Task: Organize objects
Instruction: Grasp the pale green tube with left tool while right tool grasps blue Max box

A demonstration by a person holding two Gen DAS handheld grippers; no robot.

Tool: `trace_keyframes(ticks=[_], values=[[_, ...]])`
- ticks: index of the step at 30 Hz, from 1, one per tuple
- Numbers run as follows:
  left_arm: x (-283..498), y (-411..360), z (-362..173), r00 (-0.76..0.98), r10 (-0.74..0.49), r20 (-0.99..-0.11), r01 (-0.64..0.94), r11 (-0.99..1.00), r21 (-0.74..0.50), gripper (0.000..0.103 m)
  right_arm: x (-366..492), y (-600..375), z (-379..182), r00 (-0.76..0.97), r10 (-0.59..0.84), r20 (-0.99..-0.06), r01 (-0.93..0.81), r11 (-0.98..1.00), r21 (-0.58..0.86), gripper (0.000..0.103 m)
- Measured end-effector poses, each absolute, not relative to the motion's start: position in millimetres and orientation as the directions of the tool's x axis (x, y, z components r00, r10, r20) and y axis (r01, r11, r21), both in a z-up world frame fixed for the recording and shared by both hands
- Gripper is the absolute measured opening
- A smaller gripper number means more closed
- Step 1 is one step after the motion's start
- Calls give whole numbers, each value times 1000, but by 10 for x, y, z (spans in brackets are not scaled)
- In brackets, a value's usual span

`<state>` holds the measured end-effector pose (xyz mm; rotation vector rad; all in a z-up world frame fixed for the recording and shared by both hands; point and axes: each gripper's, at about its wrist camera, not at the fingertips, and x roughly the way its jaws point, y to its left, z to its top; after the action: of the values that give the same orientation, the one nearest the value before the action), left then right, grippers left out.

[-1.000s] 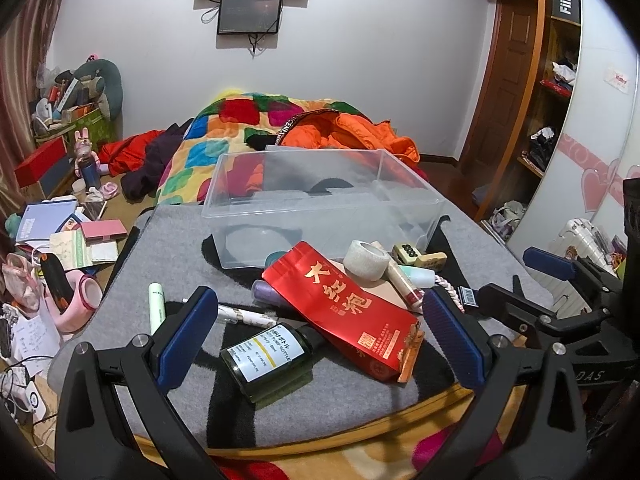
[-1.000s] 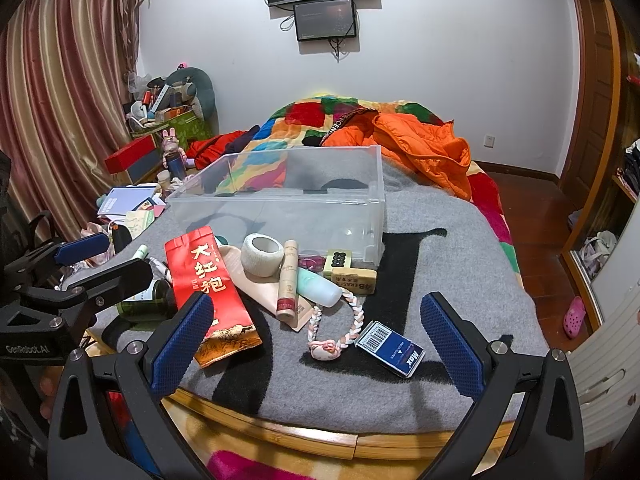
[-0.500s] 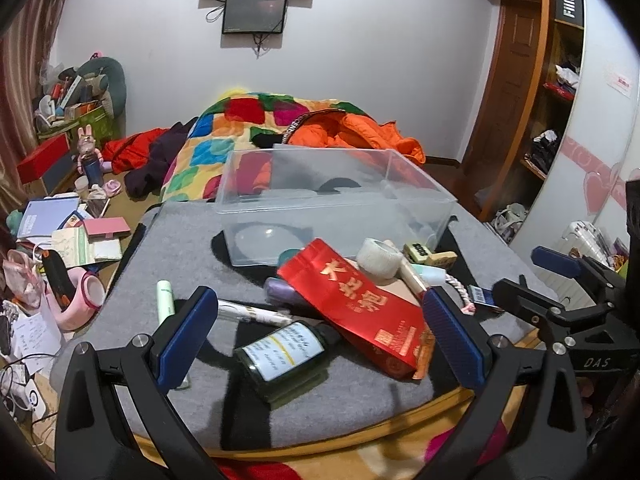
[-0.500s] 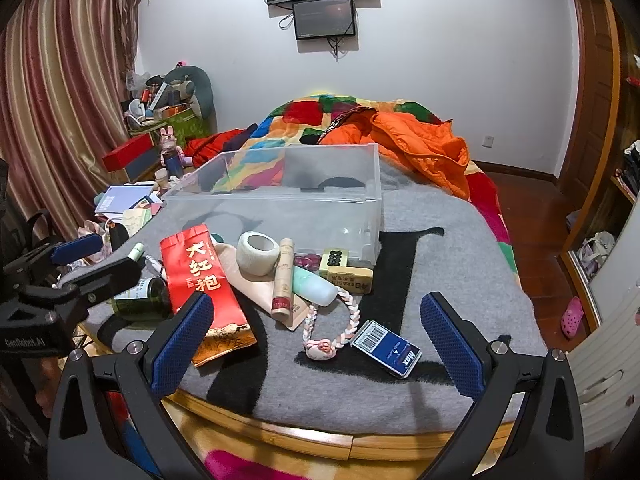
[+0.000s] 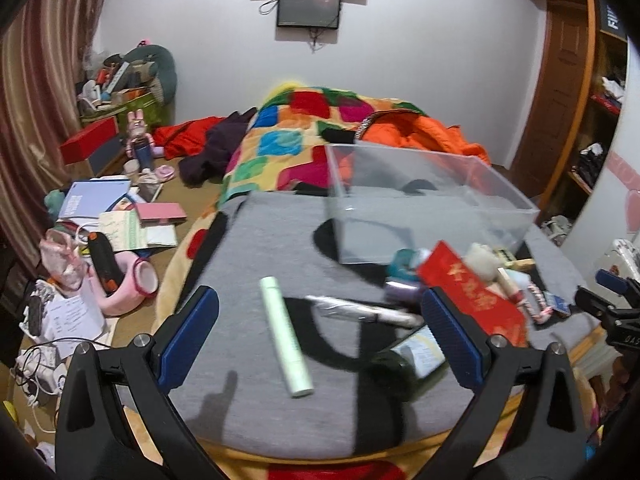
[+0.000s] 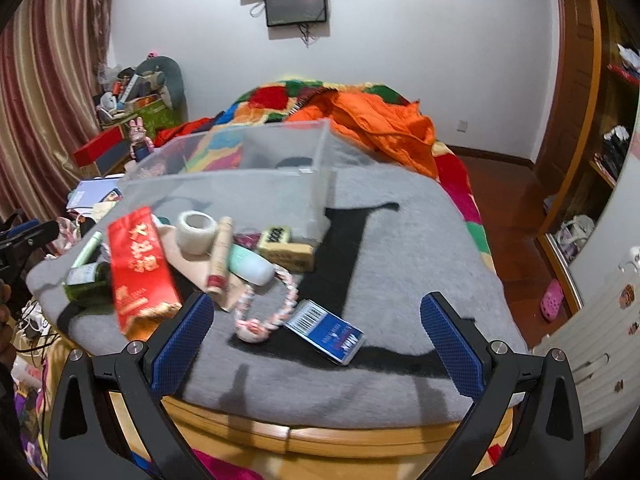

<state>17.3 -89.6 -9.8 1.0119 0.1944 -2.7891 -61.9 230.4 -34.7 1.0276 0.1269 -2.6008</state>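
The left gripper point(image 5: 320, 336) hangs above the near edge of the grey blanket point(image 5: 256, 248) on the bed, its blue-padded fingers point(image 5: 188, 334) spread wide apart and holding nothing. Between them, lower down on the blanket, lies a pale green tube point(image 5: 286, 342), apart from both pads. Just right of it sit a white pen point(image 5: 368, 312) and a dark green bottle point(image 5: 404, 360) on its side, the bottle partly behind the right finger.

The right gripper point(image 6: 316, 342) also hovers over the blanket's near edge with its fingers point(image 6: 450, 344) wide apart, touching nothing. Below the gap lie a blue barcoded box point(image 6: 326, 330) and a pink-and-white braided rope point(image 6: 266, 304), just beside each other. Further in, a red foil packet point(image 6: 140, 264) lies over the dark green bottle, next to a roll of white tape point(image 6: 196, 230), a tan tube point(image 6: 220, 256) and a mint-green container point(image 6: 250, 266); these are motion-blurred. Behind the pile stands a clear plastic bin point(image 6: 256, 156), upright, with its front wall close to the clutter.
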Motion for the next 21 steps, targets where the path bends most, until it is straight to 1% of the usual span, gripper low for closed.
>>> trace_keyframes(ticks=[1,2,6,7,12,15,16,18,19,20,21], values=[[159,-917,-129,-749,-119,-651,206,-977,-60,89,-631,2317,-372,-676,-276,-683,340,-939,43,103],[132,-941,-172,-739,-119,-663,209,-976,-58,84,-642,2325,-394,-672,-274,-688,338,-940,43,103],[3,-1035,-380,-697,-101,-709,223,-971,-81,72,-684,2319,-487,-663,-264,-701,347,-938,25,103],[-36,-1048,-441,-686,-98,-721,227,-970,-85,68,-691,2308,-505,-662,-259,-703,348,-937,17,103],[-160,-1148,-677,-641,-65,-765,240,-964,-119,52,-752,2312,-654,-654,-237,-719,352,-936,-12,100],[-197,-1185,-778,-624,-63,-779,251,-960,-123,46,-805,2308,-734,-635,-229,-738,356,-934,-17,85],[-198,-1181,-779,-628,-72,-775,251,-961,-114,44,-823,2305,-762,-629,-226,-744,357,-934,-18,79],[-193,-1160,-777,-631,-85,-771,250,-963,-98,38,-843,2315,-806,-619,-242,-748,366,-931,-2,75],[-189,-1145,-778,-634,-83,-769,243,-965,-96,31,-842,2326,-811,-618,-255,-744,369,-929,11,71],[-187,-1131,-771,-633,-83,-770,238,-967,-92,27,-839,2329,-811,-615,-267,-742,376,-926,22,64],[-183,-1117,-769,-634,-84,-769,233,-969,-86,25,-835,2324,-808,-612,-275,-741,381,-924,28,59]])
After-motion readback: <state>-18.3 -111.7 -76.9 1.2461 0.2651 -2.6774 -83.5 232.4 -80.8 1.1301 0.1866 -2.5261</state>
